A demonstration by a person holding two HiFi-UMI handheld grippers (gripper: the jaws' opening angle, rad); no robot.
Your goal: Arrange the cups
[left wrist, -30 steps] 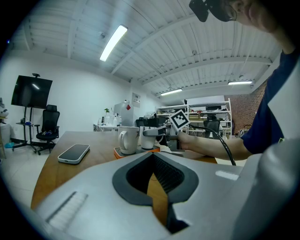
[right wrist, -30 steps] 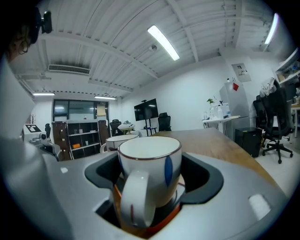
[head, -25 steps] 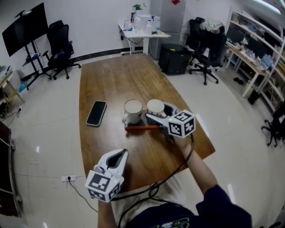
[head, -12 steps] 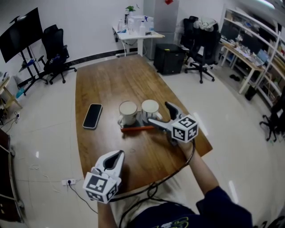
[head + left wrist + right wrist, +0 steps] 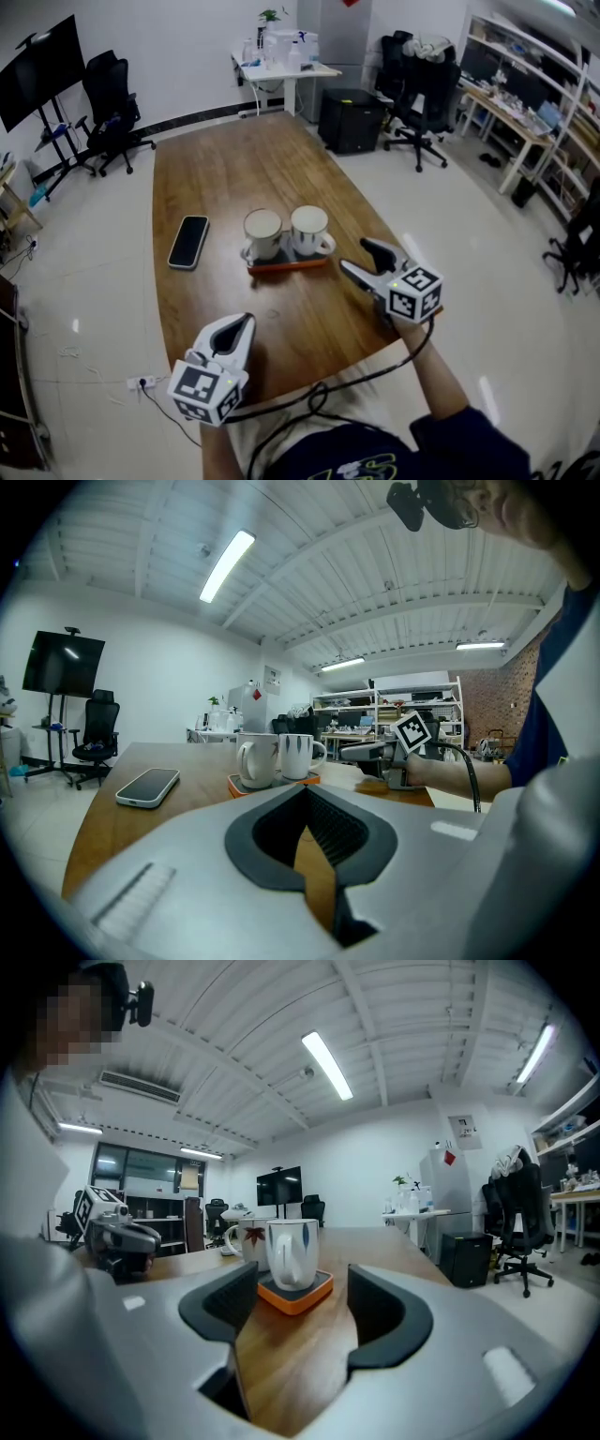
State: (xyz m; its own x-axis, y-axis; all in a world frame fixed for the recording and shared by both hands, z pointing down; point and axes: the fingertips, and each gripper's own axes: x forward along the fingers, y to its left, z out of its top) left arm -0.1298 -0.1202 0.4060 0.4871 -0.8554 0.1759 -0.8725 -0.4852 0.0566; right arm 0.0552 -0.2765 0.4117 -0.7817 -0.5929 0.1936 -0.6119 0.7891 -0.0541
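Two white mugs stand side by side on a dark tray with an orange rim [image 5: 286,263] in the middle of the wooden table. The left mug [image 5: 262,228] and the right mug [image 5: 309,225] both stand upright. My right gripper [image 5: 356,256] hovers to the right of the tray and clear of it, its jaws closing with nothing between them. In the right gripper view the near mug [image 5: 293,1251] stands ahead of the jaws, apart from them. My left gripper [image 5: 246,322] is shut and empty near the table's front edge.
A black phone [image 5: 188,241] lies flat on the table to the left of the tray. Office chairs, desks and shelves stand on the floor around the wooden table [image 5: 244,169]. My right gripper hangs near the table's front right corner.
My right gripper let go of the right mug and drew back toward the front right. Both mugs stay on the tray. The left gripper has not moved.
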